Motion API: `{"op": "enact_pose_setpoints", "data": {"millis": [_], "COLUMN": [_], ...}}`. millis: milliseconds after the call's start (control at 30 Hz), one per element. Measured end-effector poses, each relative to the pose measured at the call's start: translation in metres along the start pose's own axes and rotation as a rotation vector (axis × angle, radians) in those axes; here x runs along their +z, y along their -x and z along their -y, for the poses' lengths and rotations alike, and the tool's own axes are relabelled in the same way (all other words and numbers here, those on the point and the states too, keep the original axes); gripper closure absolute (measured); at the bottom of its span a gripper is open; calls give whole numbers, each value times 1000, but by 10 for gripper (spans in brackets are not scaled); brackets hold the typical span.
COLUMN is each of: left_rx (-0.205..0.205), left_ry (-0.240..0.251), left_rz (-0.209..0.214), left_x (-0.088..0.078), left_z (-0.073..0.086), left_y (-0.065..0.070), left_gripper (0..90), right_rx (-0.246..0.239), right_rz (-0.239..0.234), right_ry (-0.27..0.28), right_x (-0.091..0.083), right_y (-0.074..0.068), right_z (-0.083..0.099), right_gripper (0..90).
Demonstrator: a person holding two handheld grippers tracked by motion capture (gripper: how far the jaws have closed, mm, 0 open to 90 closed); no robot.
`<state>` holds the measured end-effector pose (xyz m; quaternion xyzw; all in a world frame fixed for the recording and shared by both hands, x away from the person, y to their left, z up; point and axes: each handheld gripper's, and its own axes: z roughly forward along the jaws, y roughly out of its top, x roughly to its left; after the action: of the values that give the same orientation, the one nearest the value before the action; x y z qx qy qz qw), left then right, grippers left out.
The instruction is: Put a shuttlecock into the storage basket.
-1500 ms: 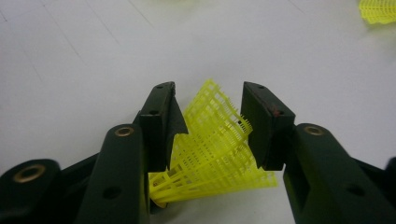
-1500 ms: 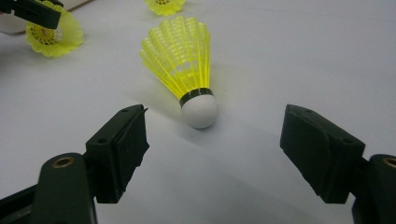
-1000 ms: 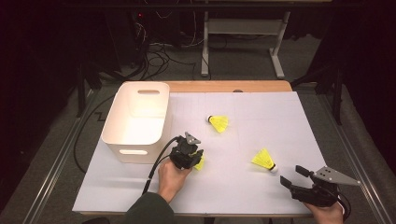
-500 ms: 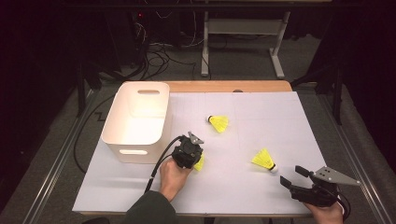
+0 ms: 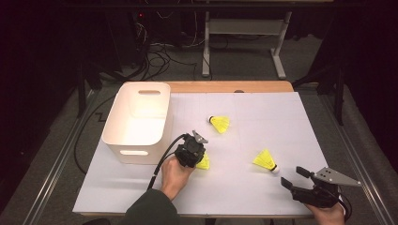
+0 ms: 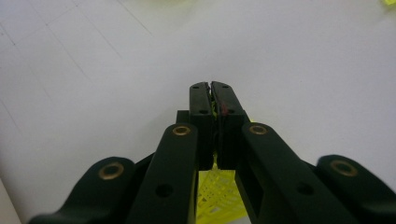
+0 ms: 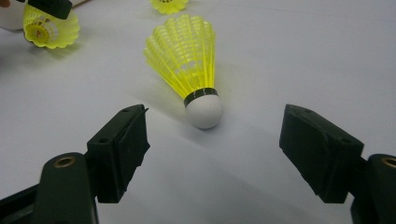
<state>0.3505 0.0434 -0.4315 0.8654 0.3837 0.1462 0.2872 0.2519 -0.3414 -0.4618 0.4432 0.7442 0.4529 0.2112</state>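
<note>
A shuttlecock [image 6: 219,196] is being pinched by the left gripper [image 6: 212,93], fingers just closed; the right gripper [image 7: 212,140] is being held wide open, empty.

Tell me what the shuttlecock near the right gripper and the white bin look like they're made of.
The shuttlecock looks plastic: a glossy, see-through yellow skirt moulded in ribs and mesh, with a matte white tip, perhaps foam or cork. The bin seems smooth moulded plastic, with rounded corners and cut-out handles.
</note>
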Motion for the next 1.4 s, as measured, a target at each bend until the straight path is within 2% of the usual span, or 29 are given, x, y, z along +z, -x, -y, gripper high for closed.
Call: {"op": "enact_pose_setpoints", "data": {"millis": [267, 633, 767, 933, 1200, 1300, 1400], "left_rx": [8, 0, 13, 1, -9, 13, 16], "left_ry": [-3, -12, -9, -23, -32, -43, -46], "left_rz": [3, 12, 11, 10, 2, -16, -21], "left_x": [-9, -14, -20, -22, -23, -23, -24], "left_z": [-6, -13, -19, -21, -23, -28, -33], "left_y": [-2, -4, -4, -10, -13, -12, -12], "left_gripper": [885, 885, 884, 884, 883, 882, 882], "right_rx": [0, 0, -5, -1, 1, -1, 0], "right_rz": [1, 2, 3, 3, 3, 1, 0], "right_ry": [-3, 0, -7, -3, 0, 1, 2], "right_x": [0, 0, 1, 1, 0, 0, 0], "right_y": [0, 1, 0, 0, 0, 0, 0], "right_z": [0, 0, 0, 0, 0, 0, 0], "right_gripper": [240, 240, 242, 242, 241, 242, 242]}}
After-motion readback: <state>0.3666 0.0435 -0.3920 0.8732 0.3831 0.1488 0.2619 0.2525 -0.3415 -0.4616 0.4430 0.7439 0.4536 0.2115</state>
